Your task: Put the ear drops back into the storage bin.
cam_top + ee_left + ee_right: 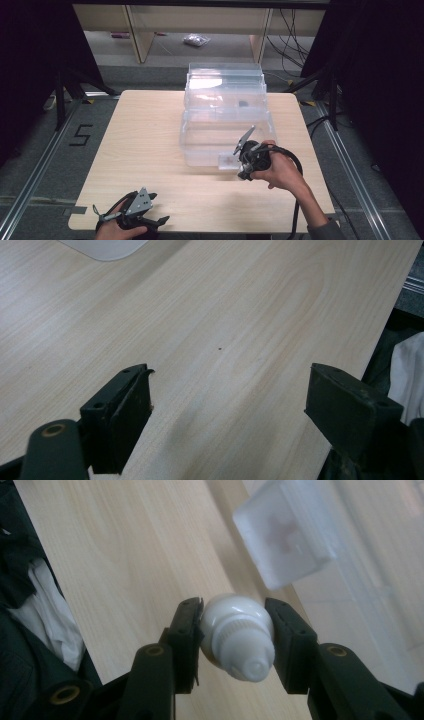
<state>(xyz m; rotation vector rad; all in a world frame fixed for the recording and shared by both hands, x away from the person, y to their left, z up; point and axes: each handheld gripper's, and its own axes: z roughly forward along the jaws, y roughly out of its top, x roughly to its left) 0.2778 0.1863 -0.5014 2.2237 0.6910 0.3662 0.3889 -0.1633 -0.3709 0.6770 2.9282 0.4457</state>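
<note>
My right gripper (235, 630) is shut on a small white bottle (235, 617), whose ribbed cap (245, 652) points back toward the camera. In the high view the right gripper (244, 172) hangs just off the front of a clear plastic stepped container (225, 125), close to its small front tab (227, 161). That tab (285, 530) shows blurred just beyond the bottle. My left gripper (157, 207) rests near the table's front left edge. Its jaws (230, 390) stand wide open above bare wood with nothing between them.
The light wooden table (145, 150) carries the clear container at its back middle; a rounded corner of the container (105, 247) shows far off. Dark floor and frame rails surround the table. Shelving stands beyond the far edge.
</note>
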